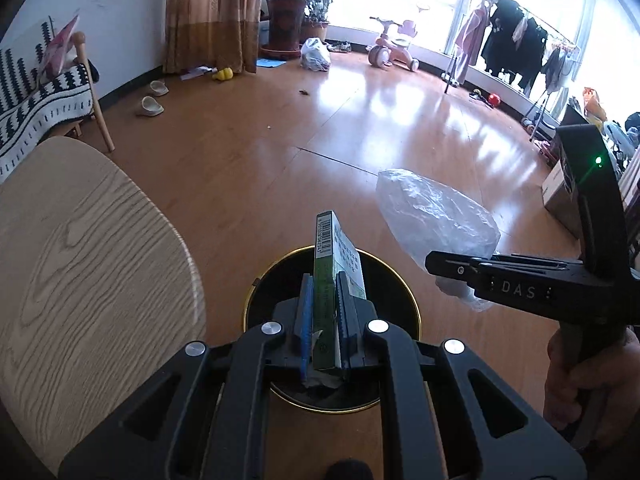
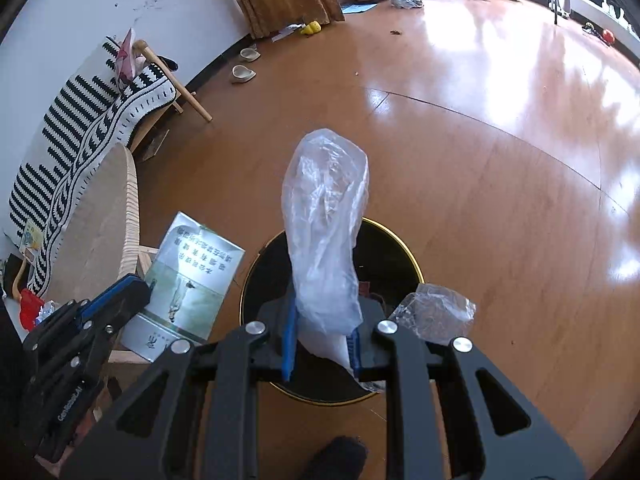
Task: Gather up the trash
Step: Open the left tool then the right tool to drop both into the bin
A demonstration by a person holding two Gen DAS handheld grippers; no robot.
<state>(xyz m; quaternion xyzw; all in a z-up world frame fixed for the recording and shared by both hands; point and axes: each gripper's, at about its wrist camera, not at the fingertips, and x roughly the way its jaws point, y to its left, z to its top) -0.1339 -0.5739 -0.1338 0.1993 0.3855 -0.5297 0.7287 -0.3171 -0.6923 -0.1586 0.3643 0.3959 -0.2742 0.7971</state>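
My left gripper (image 1: 325, 312) is shut on a green and white carton box (image 1: 334, 264) and holds it upright over a black trash bin with a gold rim (image 1: 400, 292). The box (image 2: 192, 276) and the left gripper (image 2: 116, 300) also show at the left of the right wrist view. My right gripper (image 2: 322, 344) is shut on a clear plastic bag (image 2: 326, 232) above the same bin (image 2: 404, 252). In the left wrist view the bag (image 1: 436, 220) and the right gripper (image 1: 444, 264) sit at the right of the bin.
A light wooden chair seat (image 1: 80, 264) is at the left of the bin. A bench with a black and white throw (image 2: 80, 136) stands by the wall. Slippers (image 1: 150, 106), a white bag (image 1: 316, 54), a tricycle (image 1: 394, 46) and a clothes rack (image 1: 516, 40) lie farther off on the wooden floor.
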